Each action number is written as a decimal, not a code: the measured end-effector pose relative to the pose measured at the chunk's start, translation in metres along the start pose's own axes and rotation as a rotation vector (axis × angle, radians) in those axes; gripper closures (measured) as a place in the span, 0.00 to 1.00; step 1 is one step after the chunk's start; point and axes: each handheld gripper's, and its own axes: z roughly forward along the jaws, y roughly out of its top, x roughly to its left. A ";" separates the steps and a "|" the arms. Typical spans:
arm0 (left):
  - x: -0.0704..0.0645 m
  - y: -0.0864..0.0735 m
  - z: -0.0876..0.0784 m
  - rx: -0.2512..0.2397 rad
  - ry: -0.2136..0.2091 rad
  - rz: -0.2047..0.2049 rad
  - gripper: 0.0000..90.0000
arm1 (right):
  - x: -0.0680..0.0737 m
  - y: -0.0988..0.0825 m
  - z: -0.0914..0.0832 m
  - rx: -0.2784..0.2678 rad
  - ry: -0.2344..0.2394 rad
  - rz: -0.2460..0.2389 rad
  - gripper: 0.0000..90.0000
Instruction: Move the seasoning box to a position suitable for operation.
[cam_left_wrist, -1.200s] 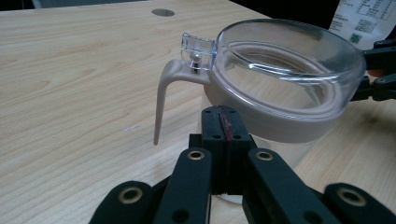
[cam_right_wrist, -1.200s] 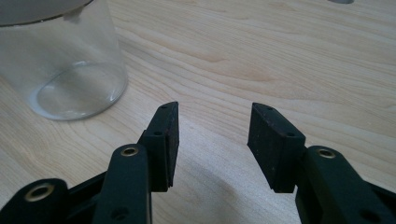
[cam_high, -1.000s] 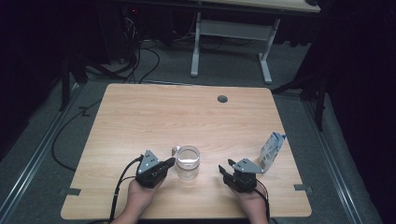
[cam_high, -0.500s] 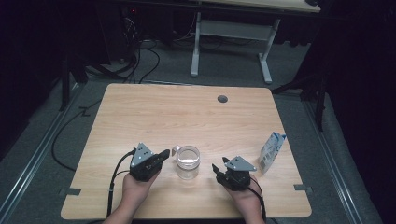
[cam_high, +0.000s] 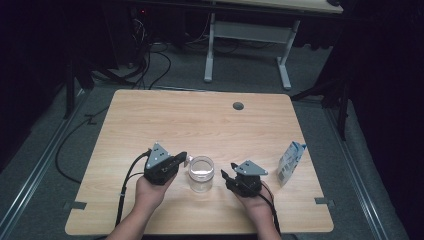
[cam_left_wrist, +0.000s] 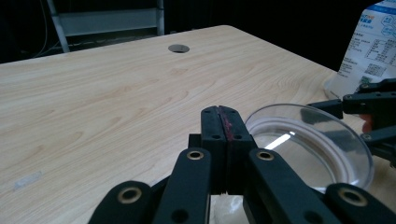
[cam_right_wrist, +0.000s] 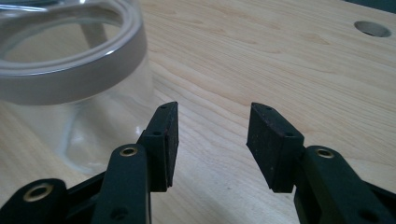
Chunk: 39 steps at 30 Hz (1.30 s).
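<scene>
Your left gripper (cam_high: 181, 159), jaws shut and empty, could tip the glass jar (cam_high: 200, 173); right gripper (cam_right_wrist: 212, 142) jaws, just narrowing, stay parted with nothing between.

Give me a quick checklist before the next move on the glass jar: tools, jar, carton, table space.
1. Left tool shut with nothing between its jaws: ok.
2. Right tool open, nothing between its pads, jaws have just been closing a little: ok.
3. Glass jar upright on the table, mouth open, between the two tools: ok.
4. Either tool touching the jar: cannot tell.
5. Carton standing apart from the jar, near the right edge: ok.
6. Anything inside the jar: cannot tell.
</scene>
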 end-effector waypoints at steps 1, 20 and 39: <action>0.000 0.001 0.001 0.002 0.002 0.003 0.99 | 0.001 -0.001 -0.001 -0.001 0.000 0.002 0.60; 0.000 0.001 0.011 0.022 0.013 0.012 1.00 | 0.005 -0.002 -0.006 -0.003 0.045 0.012 0.70; -0.001 -0.001 0.012 0.017 0.016 0.020 1.00 | 0.009 0.001 -0.011 -0.020 0.075 0.011 0.82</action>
